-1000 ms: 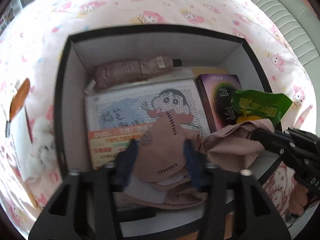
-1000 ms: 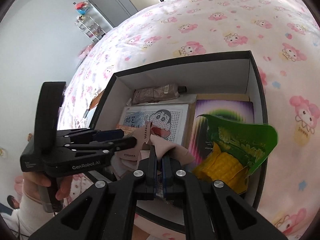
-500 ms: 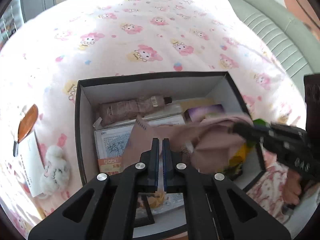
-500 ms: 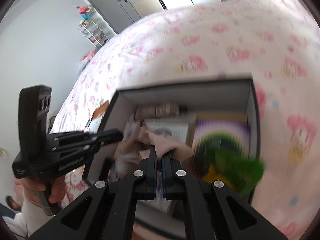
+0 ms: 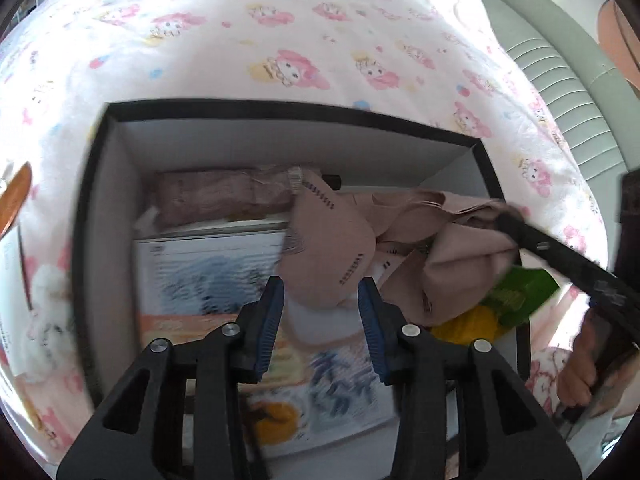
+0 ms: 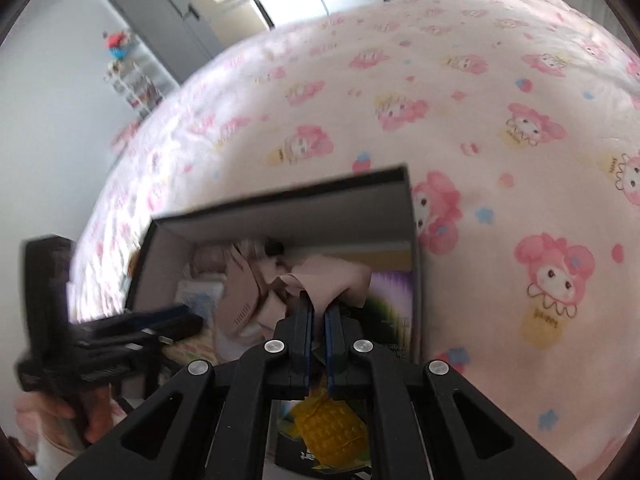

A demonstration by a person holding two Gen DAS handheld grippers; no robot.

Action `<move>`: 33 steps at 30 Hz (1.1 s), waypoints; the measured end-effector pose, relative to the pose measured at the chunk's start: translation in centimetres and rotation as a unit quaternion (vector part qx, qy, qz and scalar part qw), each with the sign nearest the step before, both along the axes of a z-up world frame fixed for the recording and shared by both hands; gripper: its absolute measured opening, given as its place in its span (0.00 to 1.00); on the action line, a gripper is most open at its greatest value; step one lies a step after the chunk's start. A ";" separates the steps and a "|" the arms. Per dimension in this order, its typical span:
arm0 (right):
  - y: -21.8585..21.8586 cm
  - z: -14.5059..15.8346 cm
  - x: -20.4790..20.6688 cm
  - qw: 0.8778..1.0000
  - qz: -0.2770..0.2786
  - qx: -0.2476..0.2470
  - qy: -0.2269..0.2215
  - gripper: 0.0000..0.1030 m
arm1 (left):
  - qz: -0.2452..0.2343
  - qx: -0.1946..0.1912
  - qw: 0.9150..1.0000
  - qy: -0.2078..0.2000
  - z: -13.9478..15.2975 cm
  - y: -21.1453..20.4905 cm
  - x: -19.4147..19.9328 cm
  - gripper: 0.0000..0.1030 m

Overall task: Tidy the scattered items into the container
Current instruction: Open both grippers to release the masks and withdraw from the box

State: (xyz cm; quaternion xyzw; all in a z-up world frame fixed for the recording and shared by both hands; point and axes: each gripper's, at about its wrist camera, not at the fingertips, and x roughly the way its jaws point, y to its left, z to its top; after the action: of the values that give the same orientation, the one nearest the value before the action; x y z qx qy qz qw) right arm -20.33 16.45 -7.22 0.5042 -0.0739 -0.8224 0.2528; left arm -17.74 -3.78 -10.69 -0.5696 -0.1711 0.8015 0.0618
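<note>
We see the black box (image 5: 96, 184) sitting on the bed (image 5: 280, 40), already crowded with a cartoon booklet (image 5: 208, 276), a brown tube (image 5: 216, 196) along its far wall, a purple packet (image 6: 394, 300) and a green corn snack bag (image 5: 520, 292). Our right tongs (image 6: 316, 308) are clamped narrow on one end of the pinkish-beige cloth (image 5: 460, 256), which hangs over the box's right side. Our left tongs (image 5: 320, 300) are opening, their blue pads standing clear on either side of the cloth's rounded flap; blur makes it hard to say whether the flap still brushes them.
</note>
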 end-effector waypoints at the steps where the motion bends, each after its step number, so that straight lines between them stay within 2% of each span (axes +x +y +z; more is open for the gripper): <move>1: 0.2 0.6 0.2 1.000 -0.004 -0.006 0.018 0.04 | 0.001 -0.001 1.000 -0.007 -0.5 0.5 -0.5 0.38; 3: 0.3 1.3 0.5 0.999 -0.007 -0.008 0.049 0.04 | 0.006 -0.001 1.000 -0.026 -1.5 1.3 -1.2 0.36; 5: 0.1 1.5 0.4 0.998 -0.006 -0.004 0.064 0.04 | 0.010 0.002 1.000 -0.027 -2.0 1.8 -1.7 0.36; 9: 0.3 1.3 0.0 0.998 -0.020 -0.007 0.060 0.04 | 0.003 0.059 0.998 0.005 -0.6 2.4 -2.3 0.36; 13: 2.1 2.4 -0.1 0.994 -0.065 -0.006 0.091 0.04 | 0.025 0.043 0.998 0.037 1.4 2.2 -1.4 0.35; 15: 2.5 2.5 -0.3 0.994 -0.070 -0.012 0.086 0.04 | 0.012 0.056 0.998 0.029 1.2 2.4 -1.1 0.35; 18: 2.1 2.0 -0.4 0.997 -0.050 -0.031 0.058 0.04 | -0.032 0.070 0.997 0.013 0.9 3.6 -0.9 0.35; 22: 1.2 1.1 -0.5 0.999 -0.034 -0.015 0.034 0.04 | -0.065 0.083 0.994 0.013 1.0 5.1 -1.7 0.35; 24: 1.0 0.7 -0.6 0.999 -0.036 -0.002 0.028 0.04 | -0.069 0.082 0.994 0.006 0.4 5.8 -2.7 0.35; 27: 0.9 0.0 -0.5 0.999 -0.032 0.002 0.017 0.04 | -0.061 0.036 0.997 -0.010 -1.0 6.3 -4.6 0.35; 29: 0.7 -0.4 -0.5 1.000 -0.023 -0.003 0.007 0.04 | -0.050 0.039 0.998 -0.014 -0.9 5.8 -5.0 0.34; 33: 0.1 -0.4 -0.3 1.000 -0.011 0.007 0.013 0.04 | -0.037 0.048 0.998 0.021 1.5 4.7 -3.5 0.33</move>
State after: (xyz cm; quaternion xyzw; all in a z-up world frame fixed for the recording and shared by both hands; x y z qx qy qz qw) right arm -20.59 16.59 -7.67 0.4942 -0.0701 -0.8323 0.2412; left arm -21.19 0.93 -9.23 -0.5546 -0.1868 0.8015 0.1228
